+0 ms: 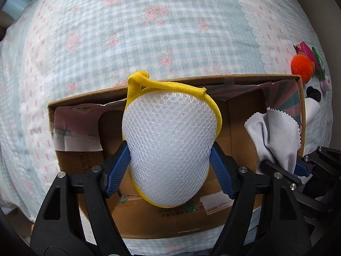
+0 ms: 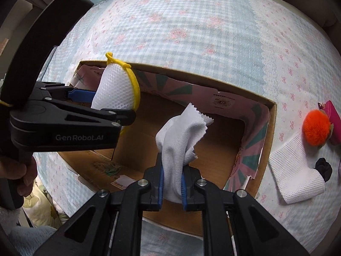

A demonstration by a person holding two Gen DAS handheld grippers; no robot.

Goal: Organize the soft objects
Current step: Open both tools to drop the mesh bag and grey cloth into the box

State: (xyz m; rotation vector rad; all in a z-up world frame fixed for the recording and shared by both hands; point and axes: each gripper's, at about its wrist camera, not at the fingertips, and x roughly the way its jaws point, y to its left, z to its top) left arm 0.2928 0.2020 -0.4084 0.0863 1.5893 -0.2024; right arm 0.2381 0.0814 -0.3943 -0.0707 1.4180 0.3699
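1. Centrally, a white mesh sponge [image 1: 168,149] with yellow trim and a yellow loop is clamped between the blue pads of the left gripper [image 1: 170,162] and is held above the open cardboard box [image 1: 149,224].
2. Toward the right side of the box, a pale grey cloth [image 2: 181,136] with pinked edges is pinched between the narrow-set fingers of the right gripper [image 2: 172,183], bunched and standing up over the box interior.
3. Inside the box, only bare cardboard floor and patterned pink-and-green flaps are seen.
4. Beyond the right wall of the box, an orange pompom [image 2: 316,128], a pink pouch [image 2: 333,123], a white textured cloth [image 2: 296,170] and a black scrunchie [image 2: 324,168] are laid on the checked bedspread [image 2: 191,32].
5. Under the box, the bedspread is spread in all directions.
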